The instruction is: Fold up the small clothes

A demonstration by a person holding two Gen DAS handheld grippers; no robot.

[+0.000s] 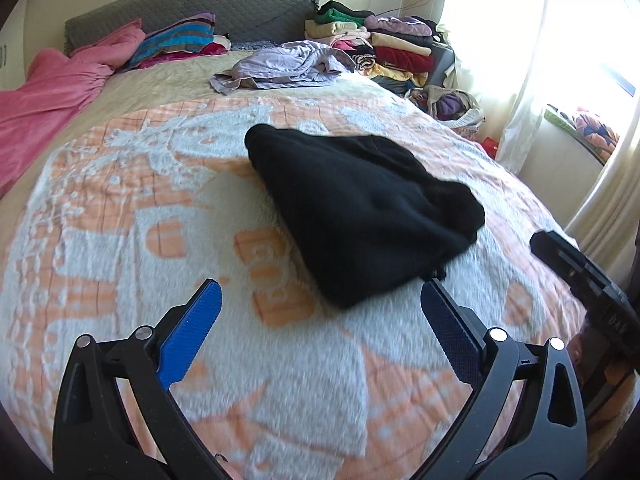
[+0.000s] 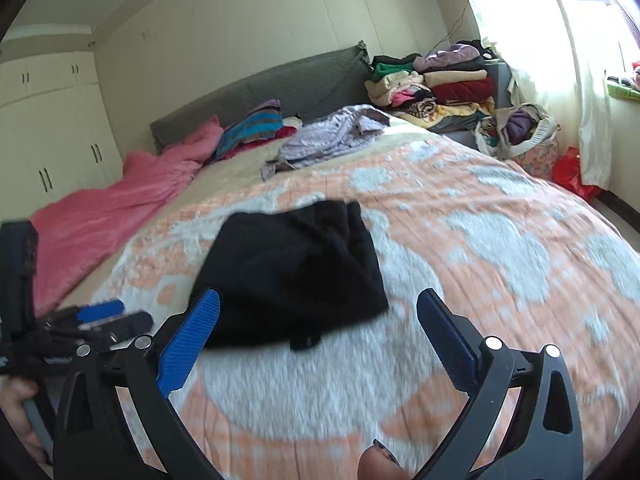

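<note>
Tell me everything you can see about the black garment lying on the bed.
The black garment is a small piece of dark, soft knit-looking fabric, folded into a compact, roughly triangular bundle. It lies flat on the orange and white blanket, near the middle of the bed. A small tab sticks out at its near edge. Neither gripper touches it; only the blanket does.

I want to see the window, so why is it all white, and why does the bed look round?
Left wrist view: sunlight glares through the curtain, washing it out; the blanket near the tool is smeared. Right wrist view: the same glare at the window; the fisheye lens bulges the bed.
</note>
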